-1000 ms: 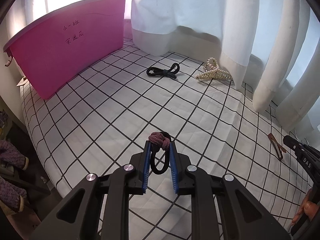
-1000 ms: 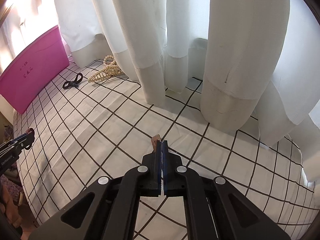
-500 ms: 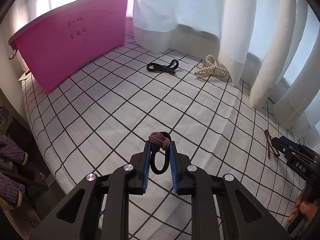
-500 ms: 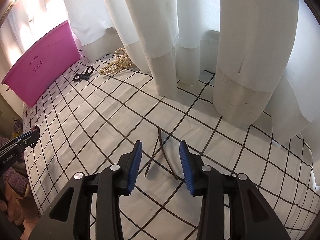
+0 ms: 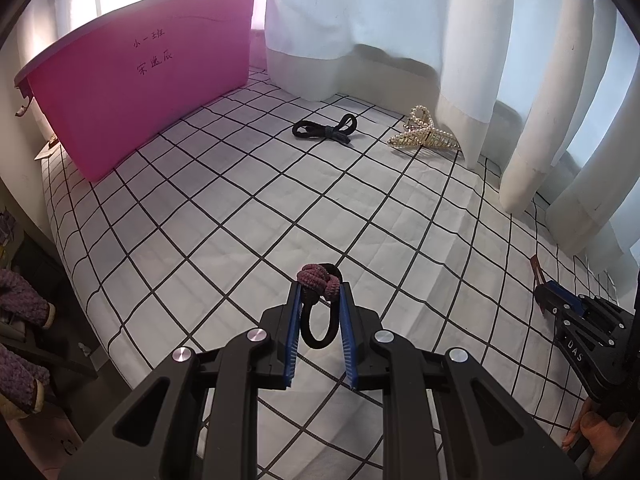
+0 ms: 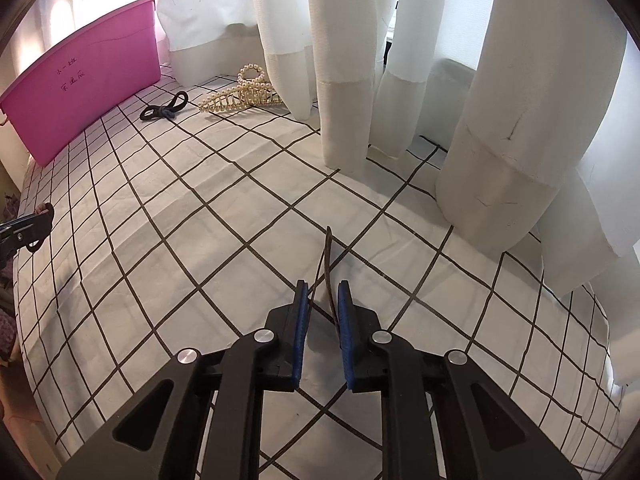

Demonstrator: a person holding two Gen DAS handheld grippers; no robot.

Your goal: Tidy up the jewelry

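My left gripper (image 5: 320,296) is shut on a black hair tie with a mauve knot (image 5: 316,280) and holds it just above the checked cloth. My right gripper (image 6: 323,296) has its jaws narrowed around a thin brown hair clip (image 6: 329,264) that stands on edge on the cloth; its right pad touches the clip. The right gripper (image 5: 560,308) and the clip (image 5: 536,270) also show at the right of the left wrist view. A pink bin (image 5: 132,92) stands at the far left; it also shows in the right wrist view (image 6: 80,92).
A black bow hair tie (image 5: 324,130) and a pearl claw clip (image 5: 424,136) lie at the back near the white curtains (image 6: 500,120). The cloth-covered table's edge (image 5: 80,300) drops off at the left.
The right gripper opened from shut, moved around the brown clip, and has now narrowed on it. The left gripper keeps hold of the hair tie and has lifted slightly.
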